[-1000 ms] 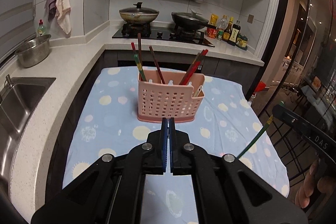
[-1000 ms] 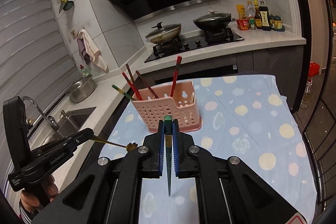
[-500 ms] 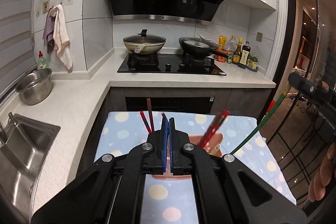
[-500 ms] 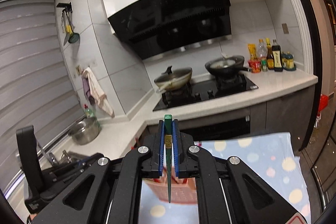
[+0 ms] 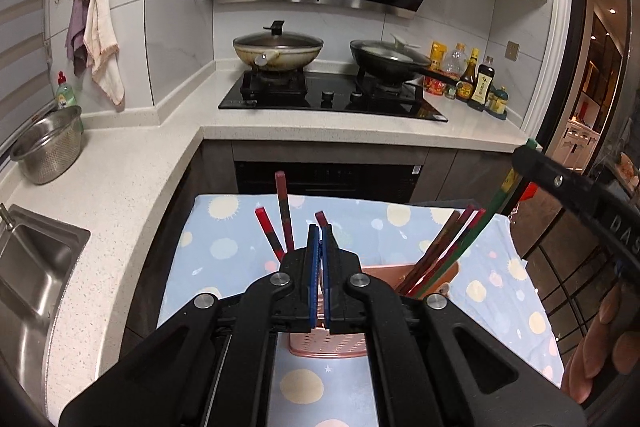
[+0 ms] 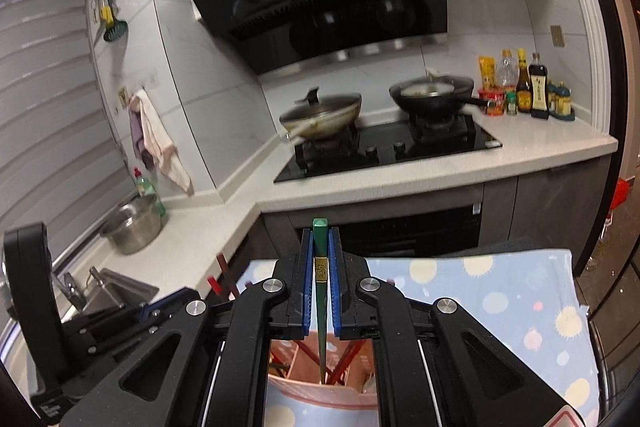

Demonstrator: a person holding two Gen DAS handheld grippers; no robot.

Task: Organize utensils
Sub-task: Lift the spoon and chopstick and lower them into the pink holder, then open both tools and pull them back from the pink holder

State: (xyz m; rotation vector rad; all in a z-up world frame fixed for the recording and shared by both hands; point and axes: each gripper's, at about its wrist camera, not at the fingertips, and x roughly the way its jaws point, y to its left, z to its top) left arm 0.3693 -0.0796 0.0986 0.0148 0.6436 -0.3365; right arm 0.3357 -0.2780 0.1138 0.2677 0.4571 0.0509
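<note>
A person stands over a cloth-covered surface (image 5: 500, 287) in a kitchen, a gripper in each hand; the right gripper (image 6: 321, 267) is clamped on a green chopstick (image 6: 320, 291), its lower tip hanging inside the pink perforated holder (image 5: 328, 343) that sits on the spotted blue cloth; in the left wrist view that chopstick slants up to the right beside several red ones (image 5: 448, 251) in the holder's right end, with more red chopsticks (image 5: 284, 211) leaning at its left end; the left gripper (image 5: 320, 259) hovers just above the holder, its blue pads pressed together with nothing between them; beyond, a covered wok (image 5: 278, 51) and a black pan (image 5: 390, 61) sit on the hob, sauce bottles (image 5: 474, 79) to the far right, a steel colander (image 5: 48, 145) on the left by the sink (image 5: 28, 287).
</note>
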